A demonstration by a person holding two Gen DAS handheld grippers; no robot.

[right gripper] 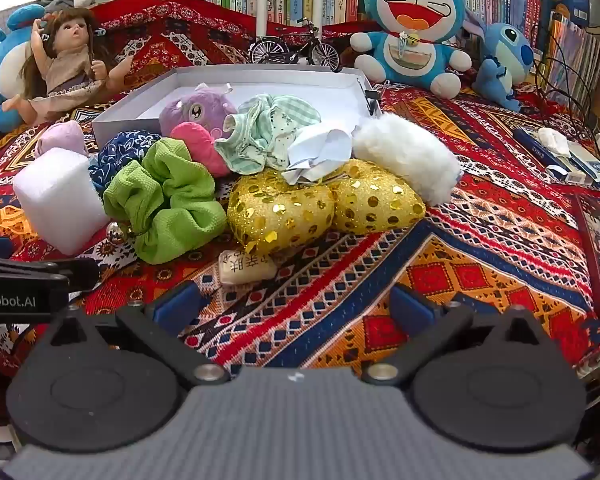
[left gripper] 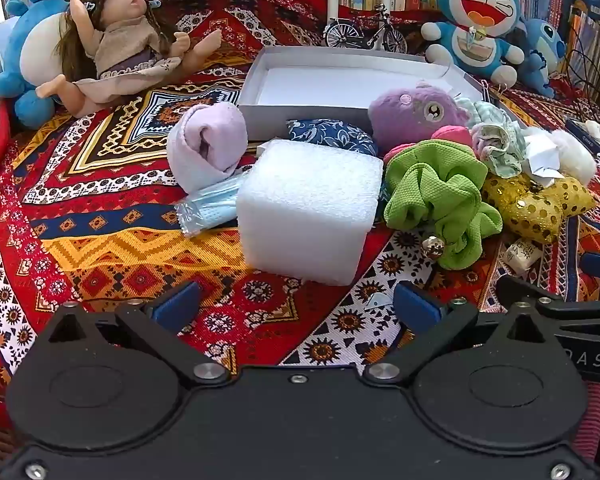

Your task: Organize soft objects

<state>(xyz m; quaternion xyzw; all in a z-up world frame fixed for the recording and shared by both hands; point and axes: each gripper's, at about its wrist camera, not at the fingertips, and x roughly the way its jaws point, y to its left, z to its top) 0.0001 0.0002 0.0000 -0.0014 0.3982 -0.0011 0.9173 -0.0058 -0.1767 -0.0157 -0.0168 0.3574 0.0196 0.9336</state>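
Both tools gape wide, holding nothing: the left tool (left gripper: 296,308) faces the foam block (left gripper: 308,208), the right tool (right gripper: 296,306) the gold heart pillow (right gripper: 280,212) near the box (right gripper: 136,114)

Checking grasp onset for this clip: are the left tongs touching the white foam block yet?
Apart. The left wrist view shows patterned cloth between the open left tongs and the white foam block, which sits just ahead of both fingertips.

Bright, even daylight, glare blown out at upper left, fisheye-curved edges, sharp focus.
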